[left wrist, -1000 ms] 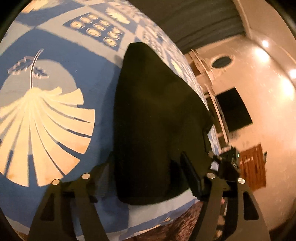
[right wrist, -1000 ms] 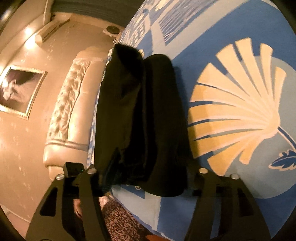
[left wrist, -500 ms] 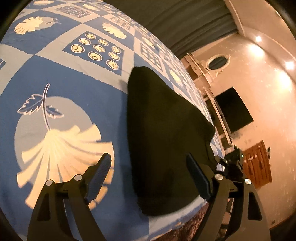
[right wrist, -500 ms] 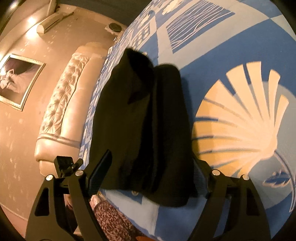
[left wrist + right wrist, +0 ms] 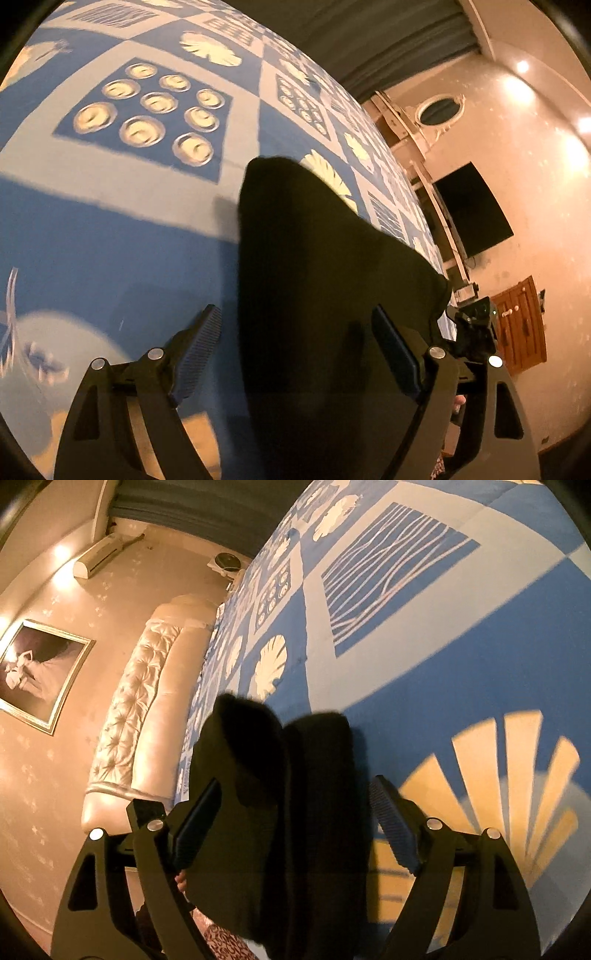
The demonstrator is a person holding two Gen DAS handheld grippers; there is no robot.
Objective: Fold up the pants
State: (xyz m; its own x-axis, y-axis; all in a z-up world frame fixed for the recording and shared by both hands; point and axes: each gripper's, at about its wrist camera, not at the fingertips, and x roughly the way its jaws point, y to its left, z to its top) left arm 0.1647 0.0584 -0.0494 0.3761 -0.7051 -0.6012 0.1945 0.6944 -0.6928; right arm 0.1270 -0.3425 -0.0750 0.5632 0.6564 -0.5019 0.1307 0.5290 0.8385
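Black pants lie folded into a long strip on the blue patterned bedspread, close to the bed's side edge. My left gripper is open, and its ribbed pads straddle the near part of the strip without touching the fabric. In the right wrist view the pants show two lengthwise layers. My right gripper is open above their near end, with both pads free of the cloth. The pants' near edge is hidden under the fingers in both views.
The bed's edge runs along the pants. A tufted cream headboard and a framed picture are on the right gripper's side. A dark wall screen and a wooden door are on the left's. Patterned floor shows below.
Both grippers' jaws have spread wider and their pads, hidden in the fabric a second ago, now show free of it. Both hands have shifted across the bed over the pants.
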